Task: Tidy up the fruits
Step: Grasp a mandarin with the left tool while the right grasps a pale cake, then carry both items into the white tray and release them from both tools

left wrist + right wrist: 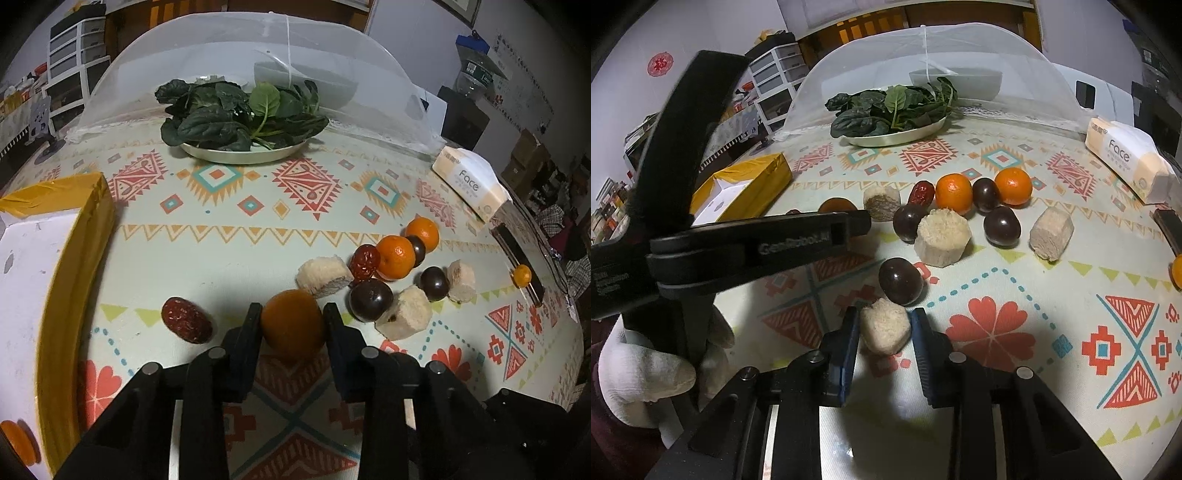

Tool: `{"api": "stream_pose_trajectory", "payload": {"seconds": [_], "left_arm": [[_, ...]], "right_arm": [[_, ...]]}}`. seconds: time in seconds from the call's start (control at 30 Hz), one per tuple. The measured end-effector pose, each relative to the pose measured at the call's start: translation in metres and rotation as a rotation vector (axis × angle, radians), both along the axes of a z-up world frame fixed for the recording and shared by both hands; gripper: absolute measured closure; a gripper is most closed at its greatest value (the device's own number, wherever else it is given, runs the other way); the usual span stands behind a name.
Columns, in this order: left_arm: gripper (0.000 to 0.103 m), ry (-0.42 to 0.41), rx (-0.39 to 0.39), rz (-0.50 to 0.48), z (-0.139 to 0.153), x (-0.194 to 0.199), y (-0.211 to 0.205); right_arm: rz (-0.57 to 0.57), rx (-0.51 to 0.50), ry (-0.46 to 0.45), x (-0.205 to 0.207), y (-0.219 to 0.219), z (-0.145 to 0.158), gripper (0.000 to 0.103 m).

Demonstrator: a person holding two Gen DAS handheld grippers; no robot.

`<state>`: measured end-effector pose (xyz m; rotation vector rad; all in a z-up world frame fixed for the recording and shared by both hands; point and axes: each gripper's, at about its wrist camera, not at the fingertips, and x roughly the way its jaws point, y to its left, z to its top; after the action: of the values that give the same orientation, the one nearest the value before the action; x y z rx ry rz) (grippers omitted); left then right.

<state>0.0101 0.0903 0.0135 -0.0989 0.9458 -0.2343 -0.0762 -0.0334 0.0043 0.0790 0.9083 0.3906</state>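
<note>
My left gripper (pixel 291 314) is shut on an orange mandarin (pixel 292 324) just above the patterned tablecloth; a red date (pixel 186 319) lies to its left. My right gripper (pixel 884 325) is shut on a pale sugarcane chunk (pixel 884 325), with a dark round fruit (pixel 900 280) just ahead of it. Further on lie two mandarins (pixel 953 194) (pixel 1013 185), more dark fruits (pixel 1001 226), a red date (pixel 922 192) and sugarcane chunks (pixel 942 236) (pixel 1051 232). The left gripper's body (pixel 757 240) crosses the right wrist view.
A yellow-edged white box (pixel 44 280) stands at the left with an orange fruit (pixel 18 441) inside. A plate of spinach (pixel 240 114) sits at the back before a mesh food cover (pixel 258 55). A tissue pack (pixel 469 181) lies at the right.
</note>
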Motion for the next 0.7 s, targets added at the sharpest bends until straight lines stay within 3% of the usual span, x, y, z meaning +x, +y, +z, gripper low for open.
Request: {"api": "stream_pose_trajectory", "payload": {"seconds": [0.7], "left_arm": [[0.071, -0.082, -0.109, 0.088, 0.039, -0.066, 0.05]], "right_arm": [[0.019, 0.036, -0.033, -0.022, 0.015, 0.018, 0.072]]}}
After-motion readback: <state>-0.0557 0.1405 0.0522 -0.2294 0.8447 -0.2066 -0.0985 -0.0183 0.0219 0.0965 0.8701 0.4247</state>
